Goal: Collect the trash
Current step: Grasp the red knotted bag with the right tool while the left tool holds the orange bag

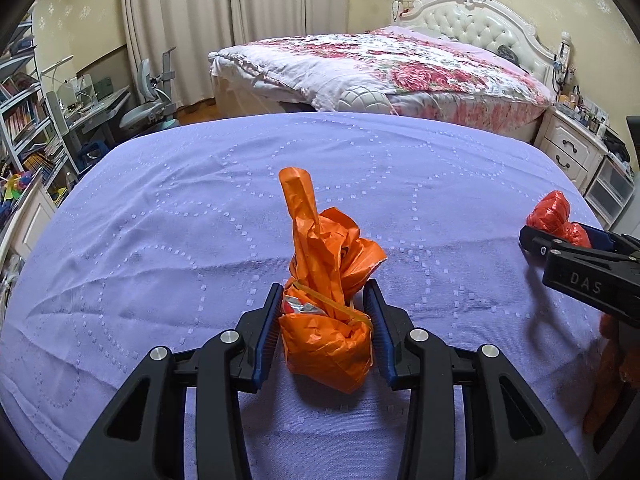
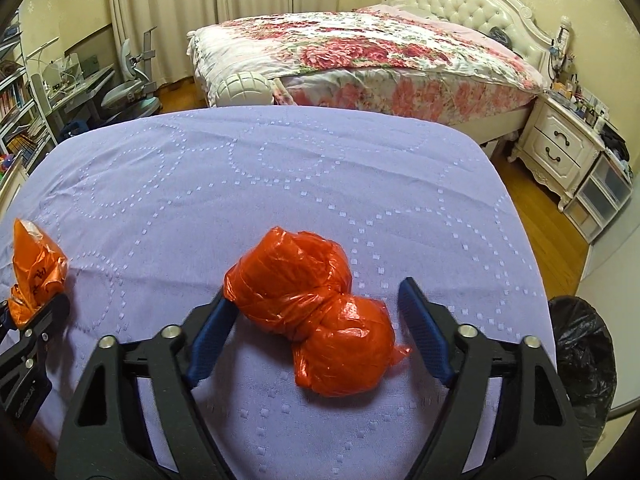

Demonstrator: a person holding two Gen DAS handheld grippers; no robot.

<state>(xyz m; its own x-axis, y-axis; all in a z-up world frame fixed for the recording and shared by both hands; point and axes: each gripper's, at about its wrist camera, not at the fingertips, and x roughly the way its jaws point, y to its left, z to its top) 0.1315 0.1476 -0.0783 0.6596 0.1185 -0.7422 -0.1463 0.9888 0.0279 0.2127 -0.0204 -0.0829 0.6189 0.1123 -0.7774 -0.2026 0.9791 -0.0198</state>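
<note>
On the lavender quilted bedspread (image 2: 280, 168), the left gripper (image 1: 326, 320) pinches a crumpled orange plastic bag (image 1: 326, 336) near its front edge. The right gripper (image 2: 312, 324), jaws spread, straddles a knotted red-orange plastic bundle (image 2: 316, 316) near the right edge; it should close squarely across the knotted waist.

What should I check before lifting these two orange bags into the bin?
1. Left gripper pinches the orange bag: ok.
2. Right gripper closed on the tied red-orange bag: not ok, right pad clear of it.
3. Tied bag knotted shut: ok.
4. Left bag sealed: not ok, foil shows at its opening.
5. Black-lined bin within reach: cannot tell.
</note>
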